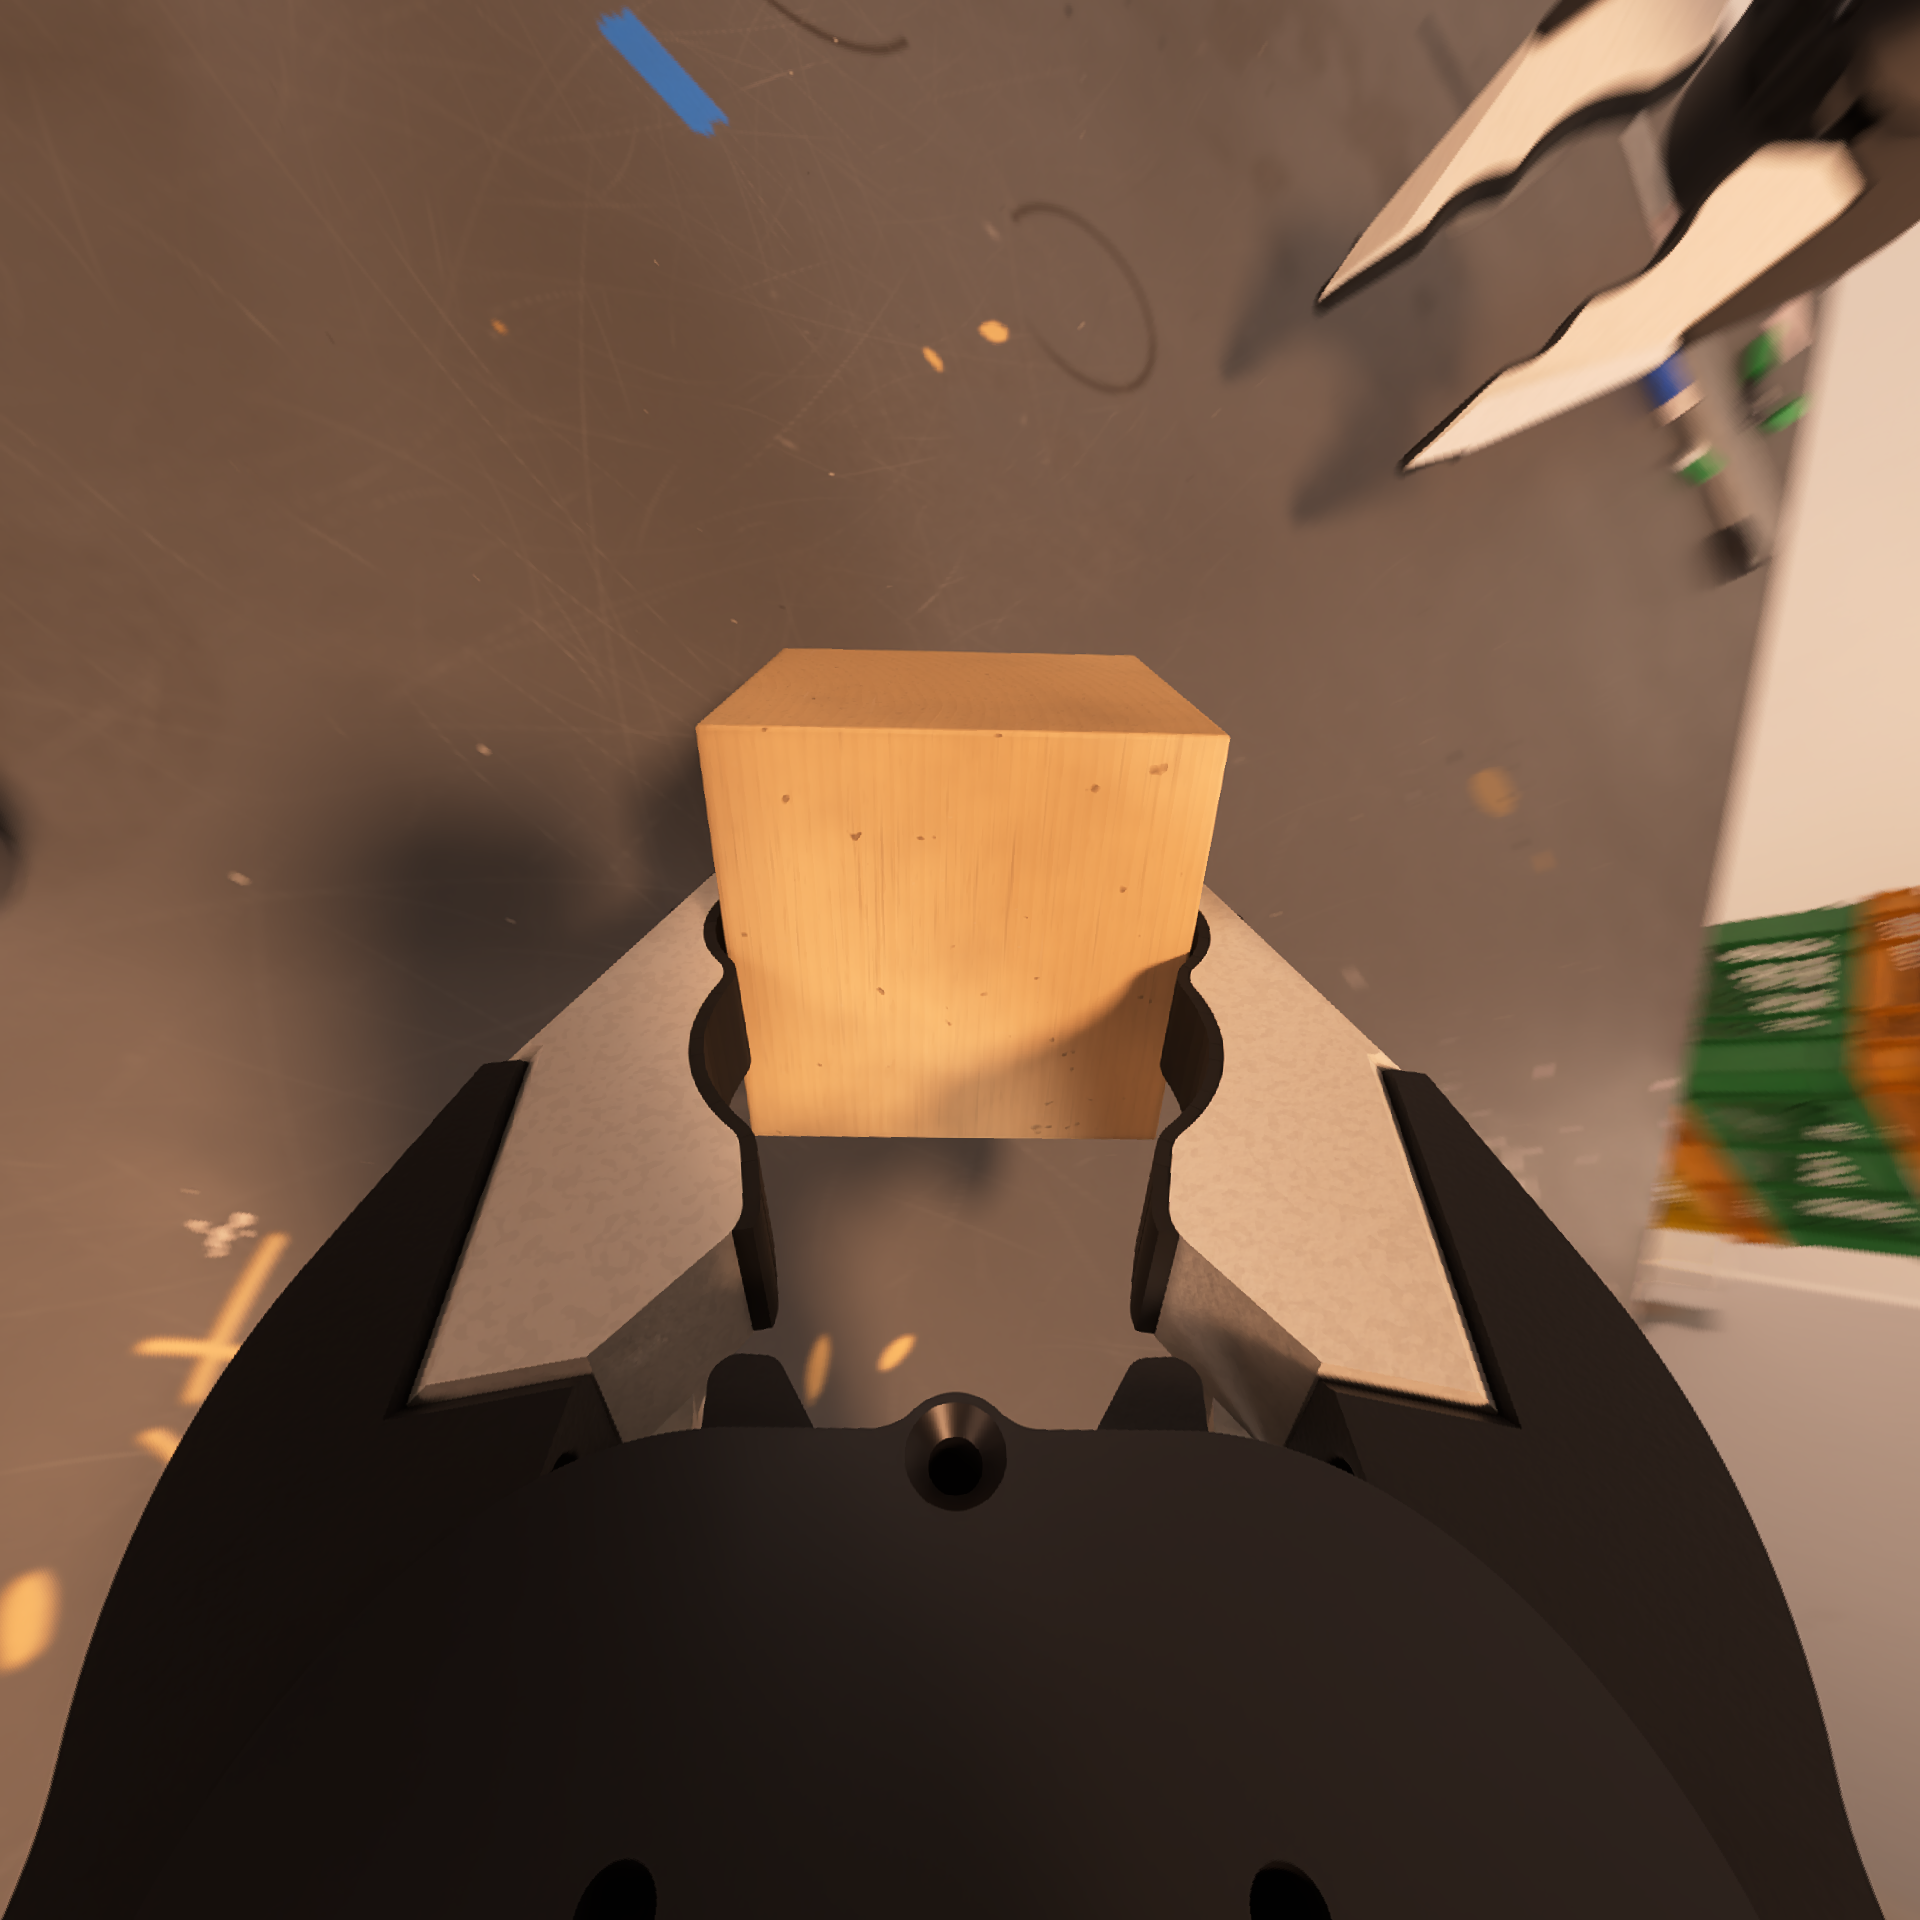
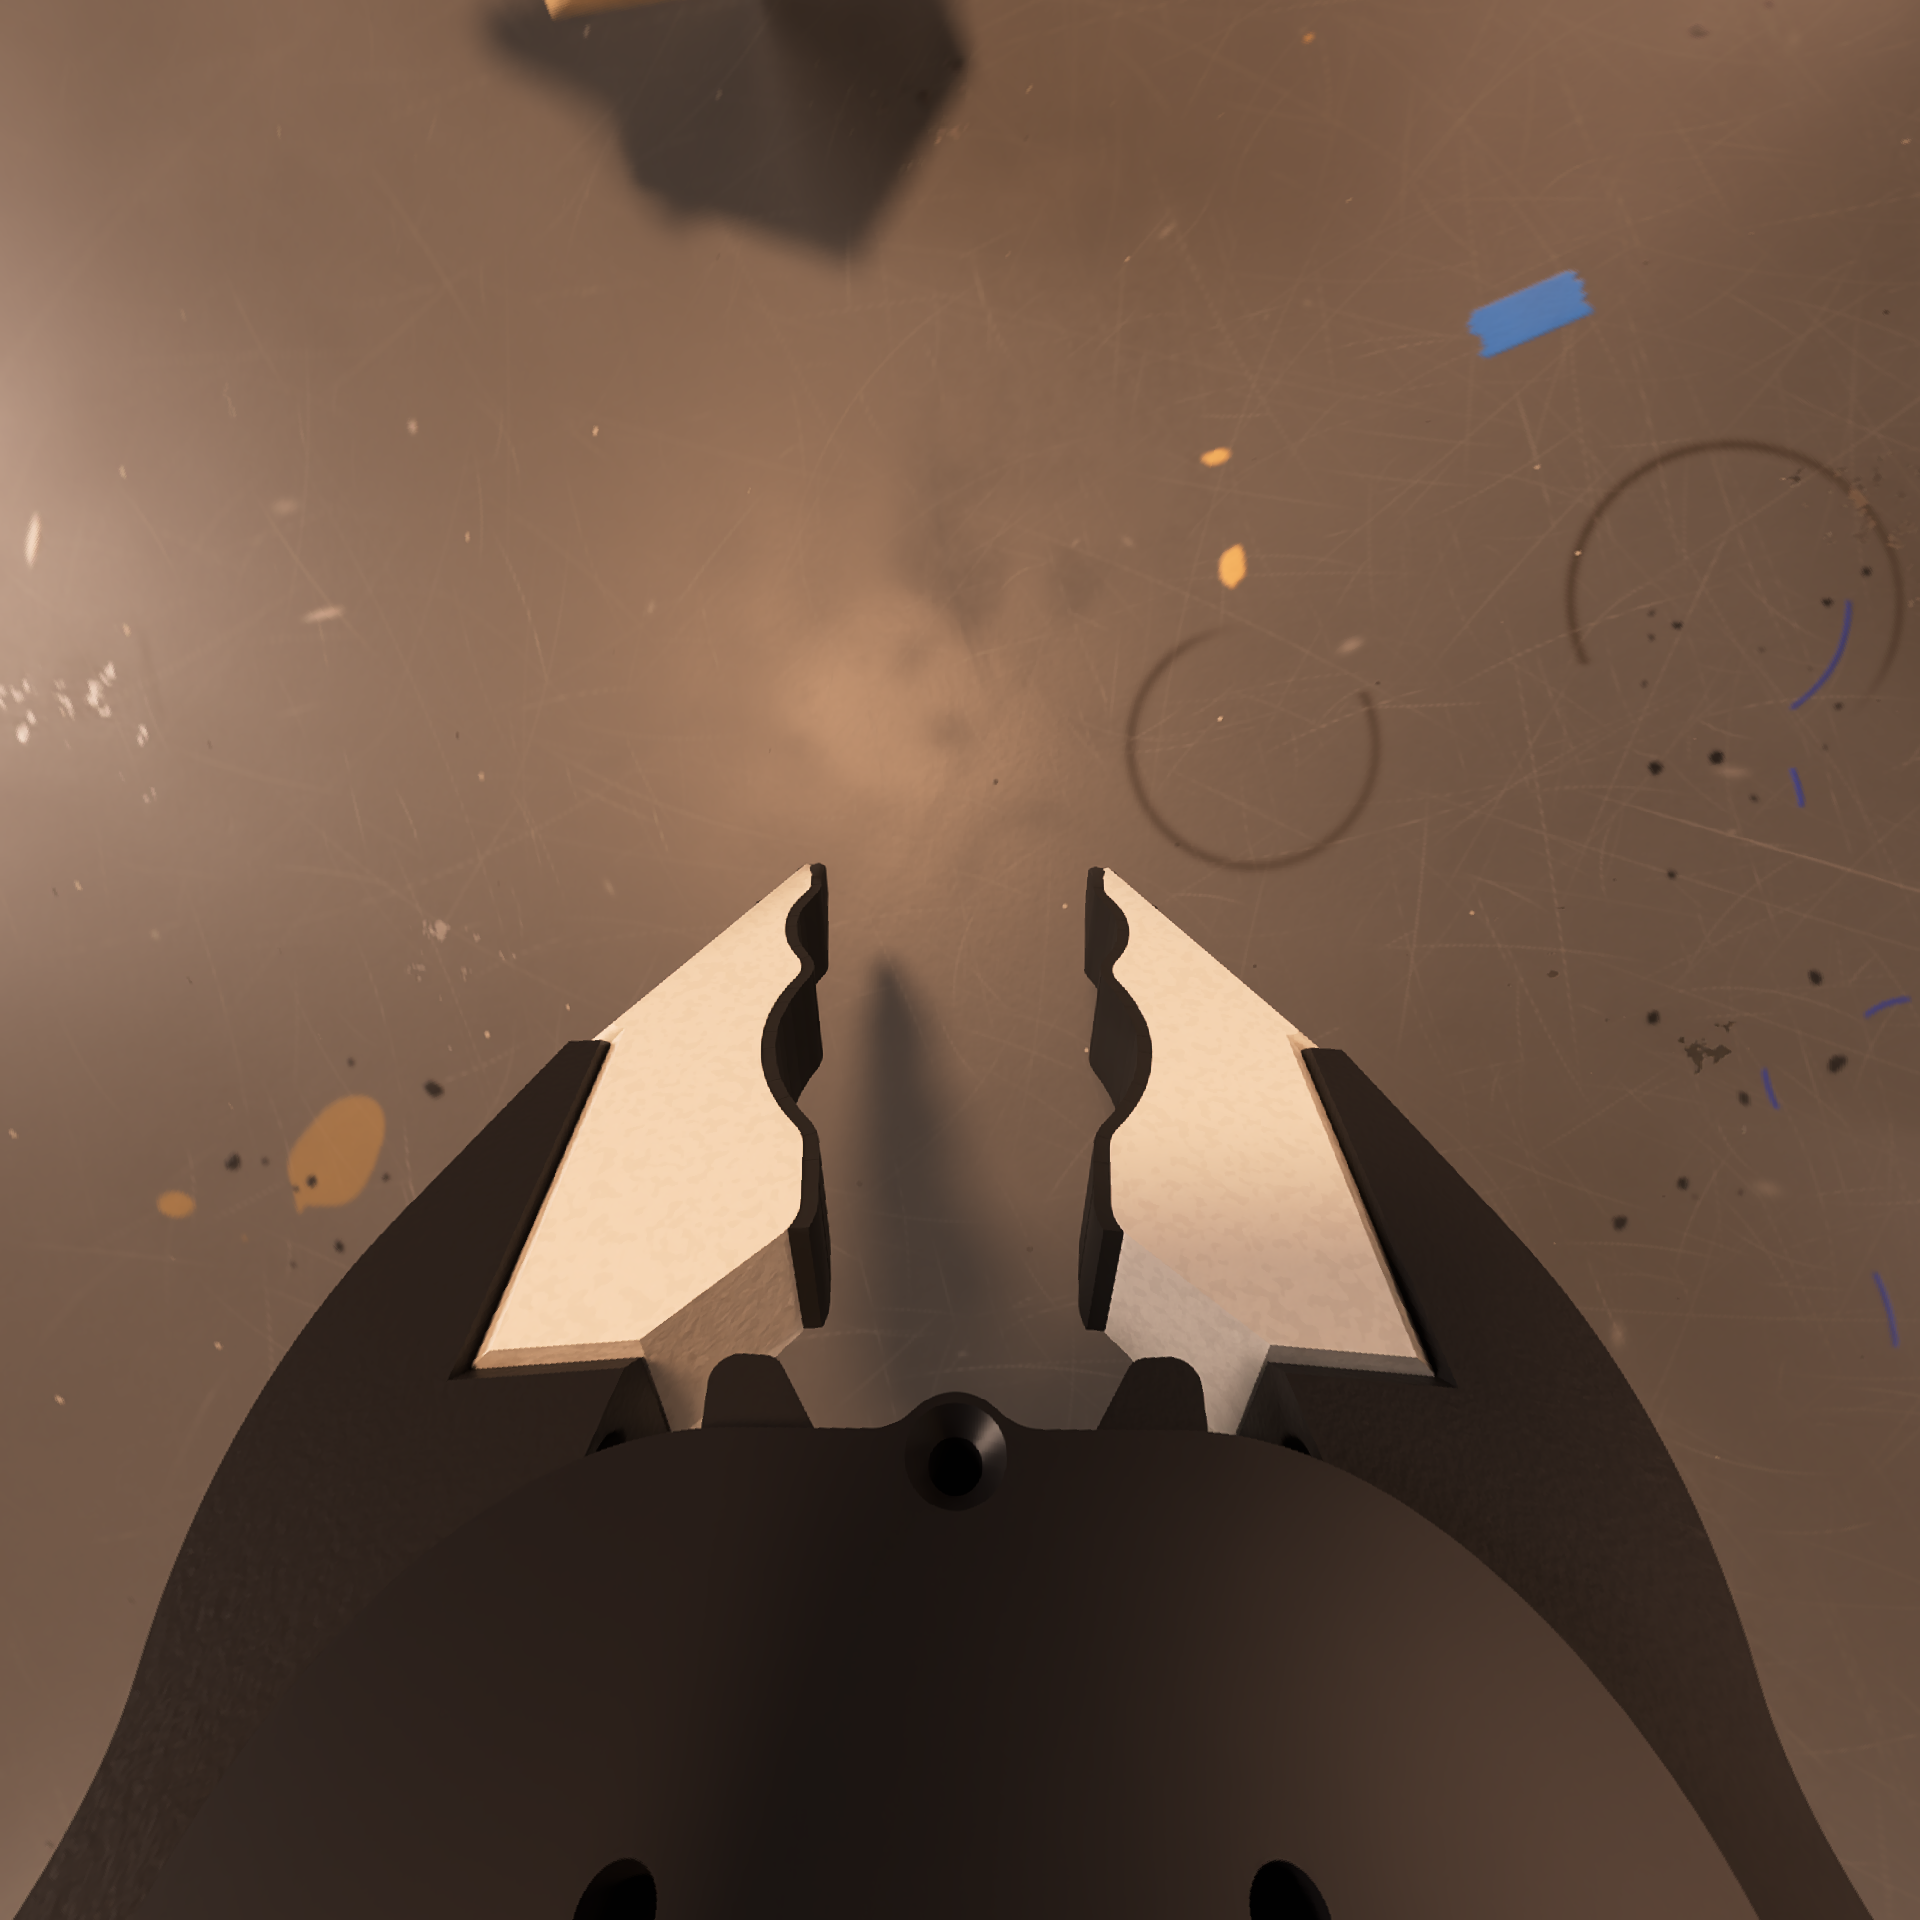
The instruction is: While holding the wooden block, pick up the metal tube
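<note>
Two pale fingers of the left claw (image 1: 956, 935) are clenched on the wooden block (image 1: 961, 894), held above the scratched brown worktop (image 1: 416, 468); up and to the right of it hangs the right claw (image 1: 1361, 379), with blurred markers (image 1: 1688, 436) past its tips and a green-and-orange box (image 1: 1808, 1070) off the worktop edge. Right wrist view: right claw (image 2: 956, 883) released, jaws apart over bare worktop (image 2: 623, 520), blue tape (image 2: 1529, 312) ahead to the right; metal tube not visible in either view.

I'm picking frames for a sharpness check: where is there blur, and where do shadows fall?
Left wrist view: wooden block sharp; right gripper and green-and-orange box at the edge smeared. Right wrist view: right gripper crisp; soft dark shadow at top on the table.
</note>
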